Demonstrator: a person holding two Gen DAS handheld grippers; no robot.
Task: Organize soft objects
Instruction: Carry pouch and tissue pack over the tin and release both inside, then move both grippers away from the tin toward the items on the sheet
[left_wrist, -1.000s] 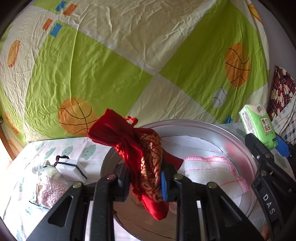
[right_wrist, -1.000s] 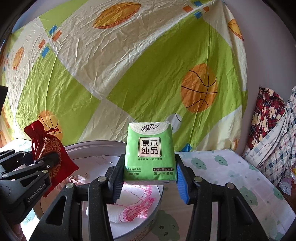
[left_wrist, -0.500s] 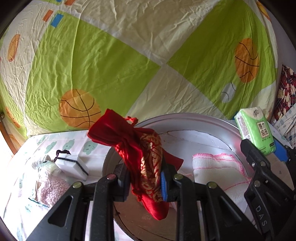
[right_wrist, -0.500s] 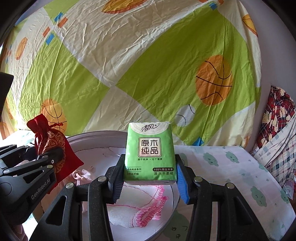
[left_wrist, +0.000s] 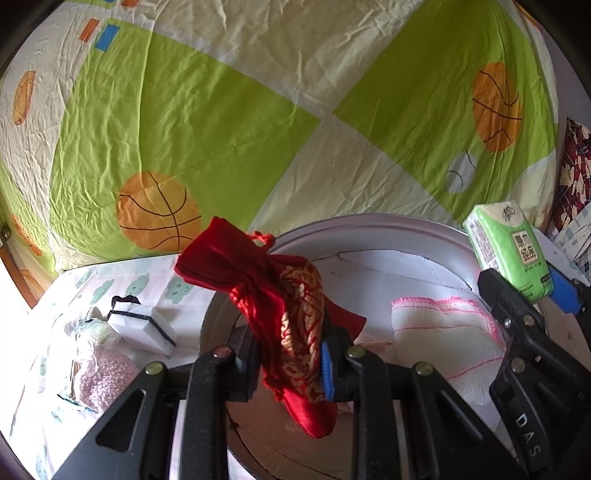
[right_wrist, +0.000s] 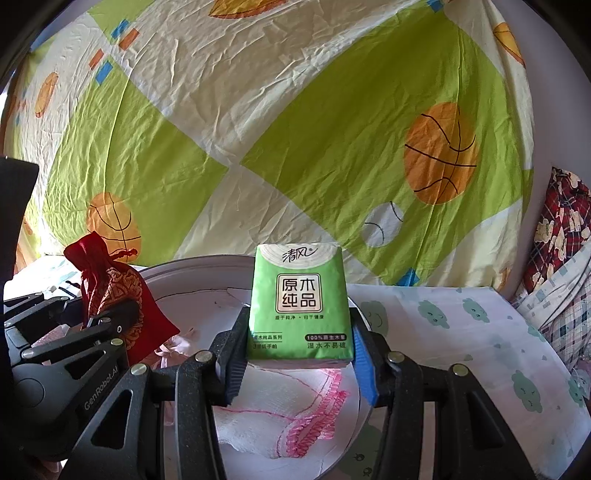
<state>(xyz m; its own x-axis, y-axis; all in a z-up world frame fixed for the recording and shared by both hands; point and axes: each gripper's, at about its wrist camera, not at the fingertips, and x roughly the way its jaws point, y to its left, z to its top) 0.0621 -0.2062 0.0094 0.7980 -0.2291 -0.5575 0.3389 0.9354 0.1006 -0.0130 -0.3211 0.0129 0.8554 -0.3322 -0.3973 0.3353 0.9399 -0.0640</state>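
Note:
My left gripper (left_wrist: 291, 365) is shut on a red satin drawstring pouch (left_wrist: 284, 314) with gold embroidery, held above the near left part of a round white basin (left_wrist: 406, 229). My right gripper (right_wrist: 295, 350) is shut on a green tissue pack (right_wrist: 299, 302), upright over the basin's right side (right_wrist: 360, 406). A white cloth with pink stitched edge (left_wrist: 443, 332) lies inside the basin (right_wrist: 295, 417). Each gripper shows in the other's view: the pouch (right_wrist: 110, 291) at left, the tissue pack (left_wrist: 509, 251) at right.
On the cloud-print table cover (left_wrist: 99, 288) left of the basin lie a white sponge block with a black band (left_wrist: 142, 325) and a clear bag of pink fluff (left_wrist: 99, 369). A green and cream basketball sheet (left_wrist: 221, 110) hangs behind. Plaid fabric (right_wrist: 561, 258) piles at the right.
The right gripper with the tissue pack has shifted left, further over the basin and closer to the left gripper. The left gripper has barely moved.

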